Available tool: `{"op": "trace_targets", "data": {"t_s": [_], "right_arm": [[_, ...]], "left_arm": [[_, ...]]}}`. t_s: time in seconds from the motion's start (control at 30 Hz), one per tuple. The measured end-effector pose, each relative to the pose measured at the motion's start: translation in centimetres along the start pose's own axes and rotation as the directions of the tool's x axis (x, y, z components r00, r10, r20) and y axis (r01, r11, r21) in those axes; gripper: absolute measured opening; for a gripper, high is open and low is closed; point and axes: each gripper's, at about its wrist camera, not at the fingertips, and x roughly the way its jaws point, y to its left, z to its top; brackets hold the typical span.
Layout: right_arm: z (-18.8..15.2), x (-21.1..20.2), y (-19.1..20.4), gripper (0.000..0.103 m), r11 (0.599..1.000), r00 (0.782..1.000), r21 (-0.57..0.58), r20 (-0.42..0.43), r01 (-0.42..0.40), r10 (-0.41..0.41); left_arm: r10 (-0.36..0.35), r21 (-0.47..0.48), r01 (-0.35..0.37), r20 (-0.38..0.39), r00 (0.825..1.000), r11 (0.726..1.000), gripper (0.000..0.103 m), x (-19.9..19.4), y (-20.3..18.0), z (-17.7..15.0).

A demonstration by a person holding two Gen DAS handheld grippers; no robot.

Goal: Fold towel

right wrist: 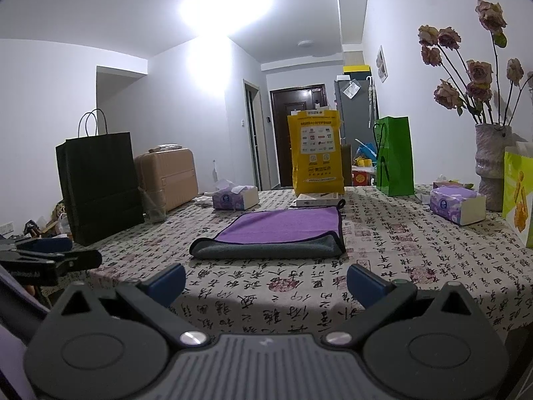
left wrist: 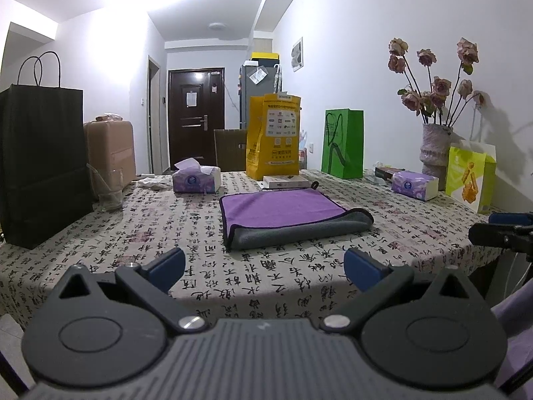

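A purple towel (left wrist: pixel 283 208) with a grey underside lies folded on the patterned tablecloth (left wrist: pixel 166 226), its grey fold facing me. It also shows in the right wrist view (right wrist: pixel 279 225). My left gripper (left wrist: pixel 265 266) is open and empty, held back from the table's near edge, short of the towel. My right gripper (right wrist: pixel 266 281) is open and empty, also short of the towel. The right gripper shows at the right edge of the left wrist view (left wrist: pixel 503 230); the left gripper shows at the left edge of the right wrist view (right wrist: pixel 50 256).
Behind the towel stand a yellow bag (left wrist: pixel 273 136), a green bag (left wrist: pixel 343 143) and a flat white box (left wrist: pixel 286 181). Two tissue packs (left wrist: pixel 196 180) (left wrist: pixel 414 185), a glass (left wrist: pixel 108 188), a black bag (left wrist: pixel 43 163), a vase of roses (left wrist: pixel 434 153) and a light green bag (left wrist: pixel 471 176) ring the table.
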Motion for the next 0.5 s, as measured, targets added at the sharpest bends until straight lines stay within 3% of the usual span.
{"op": "trace_targets", "data": {"t_s": [0.5], "right_arm": [[-0.01,0.09,0.07,0.103,1.000,1.000,0.002,-0.008,-0.007,0.007]], "left_arm": [[-0.002,0.001,0.002,-0.001,1.000,1.000,0.103,0.04,-0.10,-0.06]]}}
